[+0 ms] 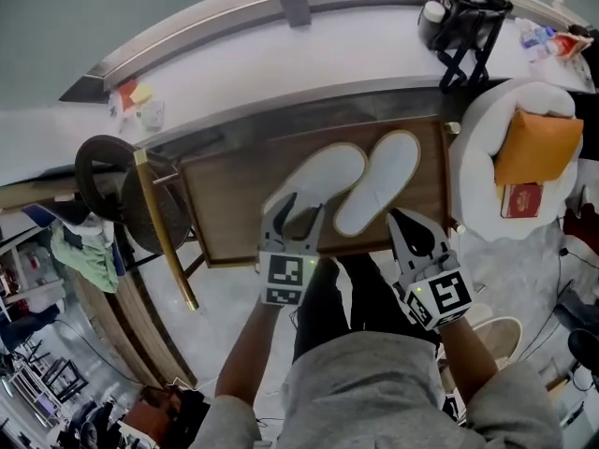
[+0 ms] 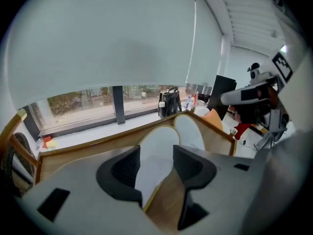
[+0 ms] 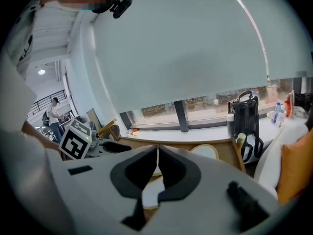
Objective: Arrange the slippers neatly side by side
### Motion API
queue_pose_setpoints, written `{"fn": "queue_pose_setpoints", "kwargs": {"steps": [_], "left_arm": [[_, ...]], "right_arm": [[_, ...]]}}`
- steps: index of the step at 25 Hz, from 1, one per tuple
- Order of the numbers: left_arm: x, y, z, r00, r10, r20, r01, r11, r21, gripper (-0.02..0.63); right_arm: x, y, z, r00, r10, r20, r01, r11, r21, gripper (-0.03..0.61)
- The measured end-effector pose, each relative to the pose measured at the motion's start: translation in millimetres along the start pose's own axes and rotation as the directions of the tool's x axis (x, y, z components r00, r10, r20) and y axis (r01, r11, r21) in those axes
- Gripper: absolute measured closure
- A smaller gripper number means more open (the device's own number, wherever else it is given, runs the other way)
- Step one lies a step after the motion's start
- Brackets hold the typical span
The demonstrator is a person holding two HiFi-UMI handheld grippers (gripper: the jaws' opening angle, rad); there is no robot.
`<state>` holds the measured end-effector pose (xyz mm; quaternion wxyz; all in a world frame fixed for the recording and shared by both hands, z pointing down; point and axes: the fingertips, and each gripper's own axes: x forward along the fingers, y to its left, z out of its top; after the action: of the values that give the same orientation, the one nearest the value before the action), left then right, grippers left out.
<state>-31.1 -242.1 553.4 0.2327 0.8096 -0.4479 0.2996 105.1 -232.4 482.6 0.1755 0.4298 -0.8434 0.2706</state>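
**A:** At the near edge of the worktop, what are the two tongs doing?

**B:** The left tongs stand with their jaws well apart. The heel of the left-hand slipper lies between them, and in the left gripper view the pads do not seem to press on it. The right tongs are closed, tip against tip, with nothing between them. They hang just beside the heel of the right-hand slipper.

**A:** And how do the slippers look?

**B:** Both are flat, white, long ovals with a thin tan edge all round. I cannot tell whether the sole or the footbed is up.

**A:** Which way do they run?

**B:** Heels are toward the person, toes away. In the head view both long axes slant up and to the right. The left-hand one leans over further, so the pair is not quite parallel. They lie close together in the middle of the brown wooden worktop, inside its raised rim, and seem to touch about halfway along.

**A:** What is beyond them?

**B:** A pale sill runs along the far side, with a black bag standing on it toward the right. To the right of the worktop is a white armchair with an orange cushion on it.
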Motion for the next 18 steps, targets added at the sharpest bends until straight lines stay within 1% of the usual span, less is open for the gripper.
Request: {"fn": "queue_pose_setpoints", "kwargs": {"steps": [3,5,11,15,18], "left_arm": [[12.7,-5.8,-7.0,0.999,-0.023,-0.025,0.024,0.999,0.041,0.358],[19.3,-7.4,-12.2,0.999,-0.017,-0.037,0.020,0.998,0.062,0.351],[32.7,1.6,-16.9,0.998,0.046,-0.046,-0.042,0.995,0.091,0.352],[36.3,2.6,-15.4,0.998,0.044,-0.042,-0.039,0.992,0.119,0.359],[37.2,2.1,-17.8,0.998,0.048,-0.043,-0.042,0.990,0.135,0.394]], "right_arm": [[1.7,-4.3,-8.2,1.000,-0.003,-0.008,0.003,1.000,0.013,0.551],[2.2,-7.3,-13.4,1.000,-0.008,-0.017,0.009,1.000,0.024,0.551],[3.6,-13.1,-20.7,0.999,-0.019,-0.029,0.020,0.999,0.049,0.551],[5.4,-14.0,-23.2,0.999,-0.024,-0.031,0.026,0.998,0.063,0.551],[5.9,-13.4,-25.8,0.999,-0.024,-0.034,0.026,0.997,0.072,0.551]]}}
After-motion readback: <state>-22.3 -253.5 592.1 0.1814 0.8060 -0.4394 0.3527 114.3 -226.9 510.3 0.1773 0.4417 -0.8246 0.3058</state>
